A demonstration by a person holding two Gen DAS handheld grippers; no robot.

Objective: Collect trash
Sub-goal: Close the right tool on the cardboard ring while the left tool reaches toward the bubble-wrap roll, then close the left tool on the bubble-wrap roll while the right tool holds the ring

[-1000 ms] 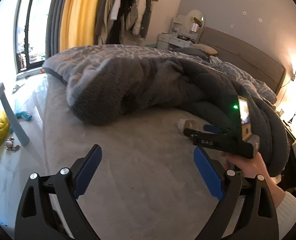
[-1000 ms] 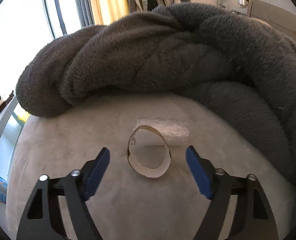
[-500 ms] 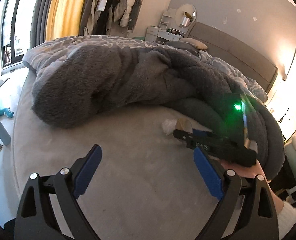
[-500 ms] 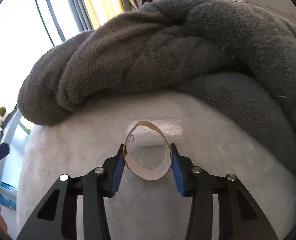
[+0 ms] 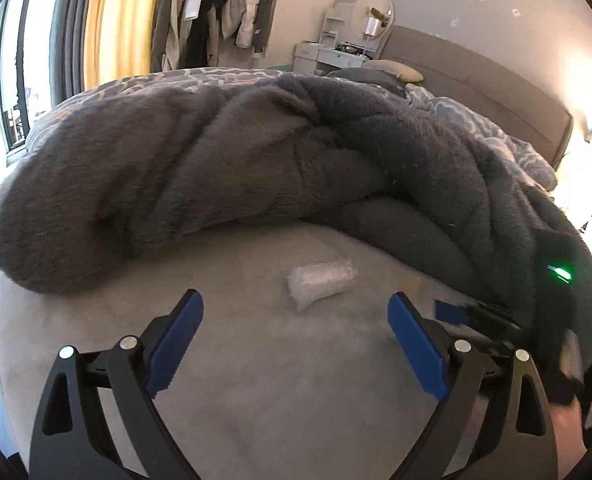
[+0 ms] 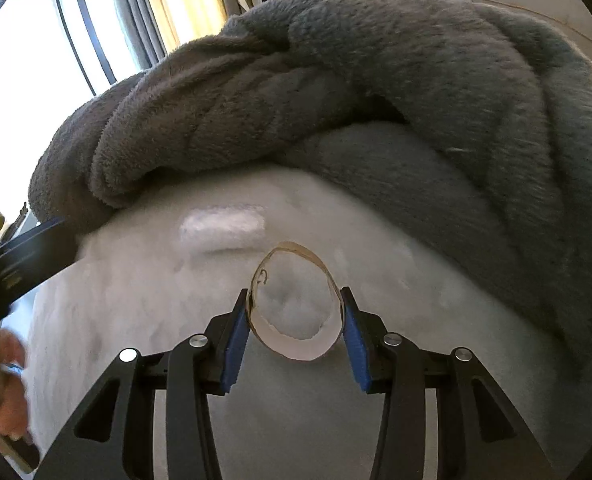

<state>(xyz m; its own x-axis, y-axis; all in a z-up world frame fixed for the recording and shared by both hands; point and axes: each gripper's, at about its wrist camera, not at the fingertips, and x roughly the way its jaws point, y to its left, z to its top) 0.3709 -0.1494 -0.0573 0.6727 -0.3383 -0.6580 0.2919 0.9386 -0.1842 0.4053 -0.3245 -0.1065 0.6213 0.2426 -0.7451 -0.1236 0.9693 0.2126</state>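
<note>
cardboard ring (image 6: 296,312) squashed oval, upright on bed (image 6: 135,300) | right claw (image 6: 296,334) pinching its sides | left claw (image 5: 296,344) spread wide, holding nothing

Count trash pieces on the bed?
2. Cardboard ring clamped between the right gripper jaws; white plastic wrapper lying ahead of the open left gripper. The blanket may hide more.
</note>
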